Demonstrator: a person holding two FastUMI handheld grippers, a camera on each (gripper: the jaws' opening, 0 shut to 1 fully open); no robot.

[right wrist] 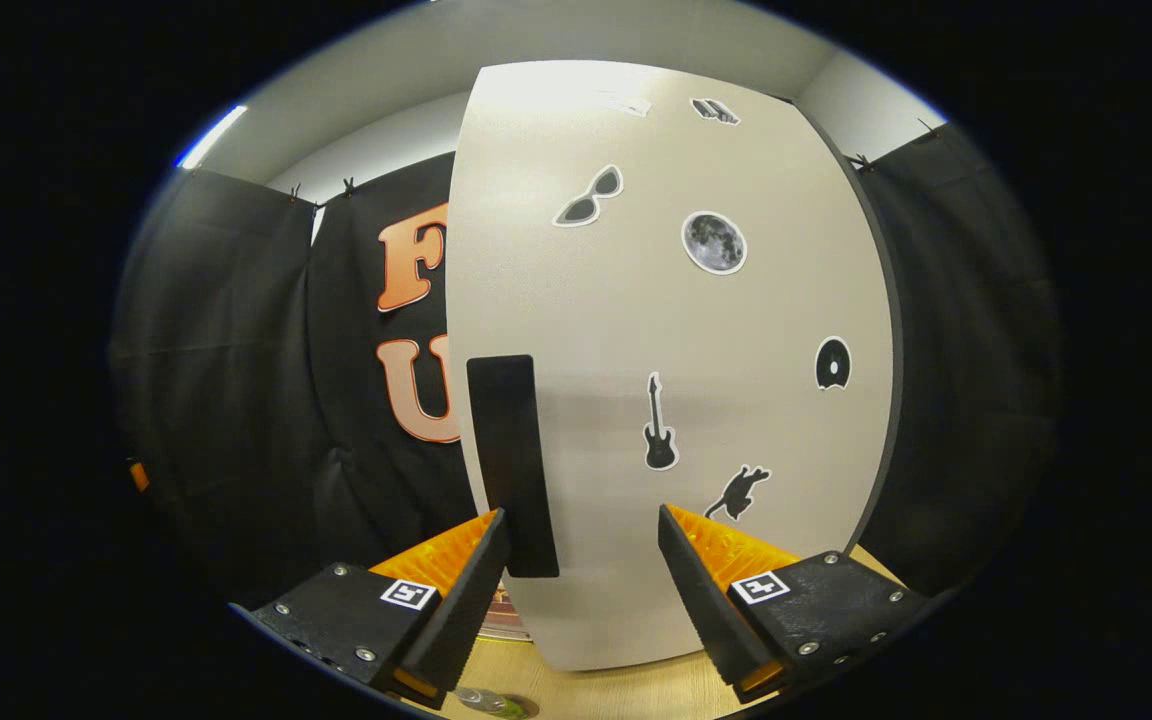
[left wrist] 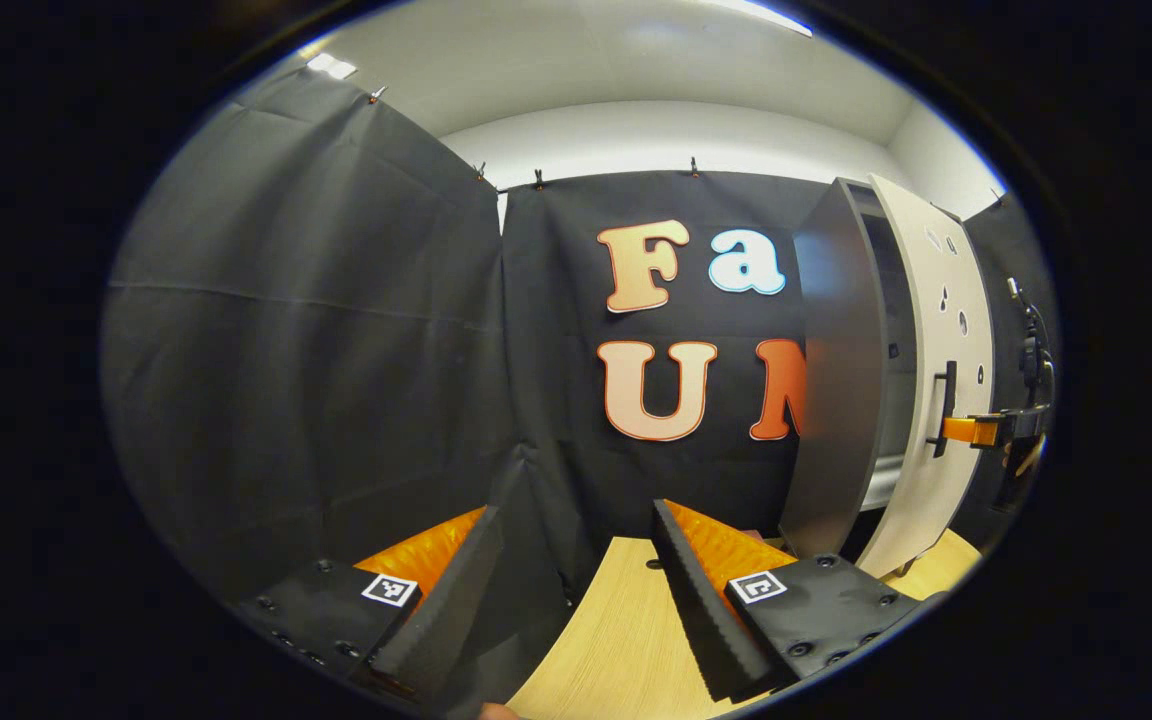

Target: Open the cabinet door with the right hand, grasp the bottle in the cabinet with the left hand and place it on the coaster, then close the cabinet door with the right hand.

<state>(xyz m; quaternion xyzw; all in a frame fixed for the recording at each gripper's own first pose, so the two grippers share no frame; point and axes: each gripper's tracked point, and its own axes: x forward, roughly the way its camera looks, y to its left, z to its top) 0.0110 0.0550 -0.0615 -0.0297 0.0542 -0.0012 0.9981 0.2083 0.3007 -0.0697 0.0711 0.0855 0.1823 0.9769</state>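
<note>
In the left gripper view, the left gripper (left wrist: pixel 576 590) hangs over a light wooden table (left wrist: pixel 616 640) with its 2 fingers spread wide and nothing between them. To its right stands a tall cabinet (left wrist: pixel 841 370) with dark side panels, its pale cabinet door (left wrist: pixel 921 330) swung partly outward so that a strip of the dark interior shows; what sits inside is too dim to make out. A black handle (left wrist: pixel 946 405) is fixed on the door's face, and the right gripper (left wrist: pixel 976 430) is at that handle, though whether it touches cannot be told. In the right gripper view, the right gripper (right wrist: pixel 581 560) is close to the door (right wrist: pixel 676 330) (stickers of sunglasses, a moon, a guitar, a cat and a disc dot its face), jaws parted, with the lower end of the handle (right wrist: pixel 511 460) just beside the left finger. Low at the table edge, something clear with a green part, possibly the bottle (right wrist: pixel 486 702), is barely visible.
</note>
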